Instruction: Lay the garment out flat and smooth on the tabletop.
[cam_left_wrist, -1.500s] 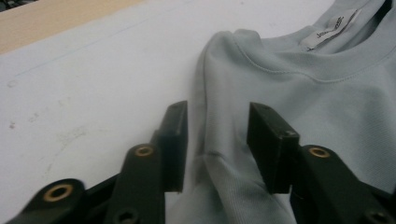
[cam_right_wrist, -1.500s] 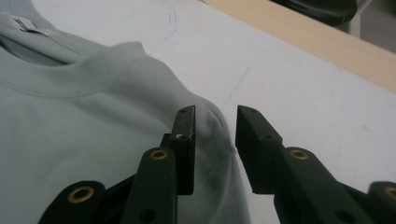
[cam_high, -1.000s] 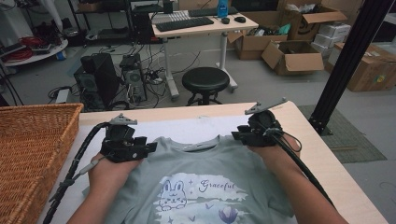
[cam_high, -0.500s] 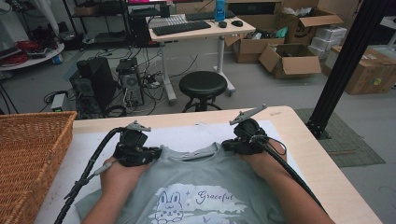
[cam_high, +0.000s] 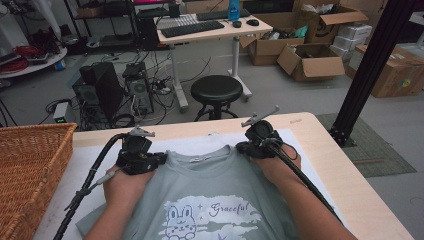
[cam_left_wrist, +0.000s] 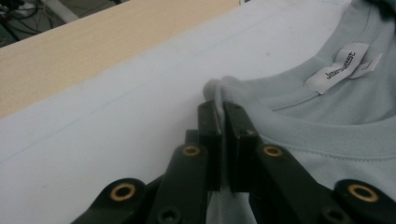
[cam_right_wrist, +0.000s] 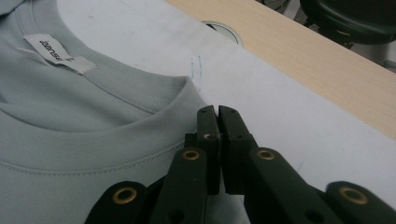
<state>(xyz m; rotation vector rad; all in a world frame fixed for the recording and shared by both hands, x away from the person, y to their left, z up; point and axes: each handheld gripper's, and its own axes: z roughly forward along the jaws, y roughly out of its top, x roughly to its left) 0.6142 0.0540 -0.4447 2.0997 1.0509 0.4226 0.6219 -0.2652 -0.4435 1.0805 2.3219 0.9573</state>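
A grey-green T-shirt with a rabbit print lies front up on a white mat, collar toward the far edge. My left gripper is at the shirt's left shoulder beside the collar. In the left gripper view the gripper is shut on a bunched fold of the T-shirt next to the neck label. My right gripper is at the other shoulder. In the right gripper view it is shut on the edge of the T-shirt by the collar.
A wicker basket stands at the table's left end. Bare wooden table runs along the right and far sides of the mat. A black stool is beyond the far edge, and a black post rises at the right.
Both grippers have moved inward toward the collar and come down onto the shirt. Their jaws, apart a second ago, have shut on the shoulders.
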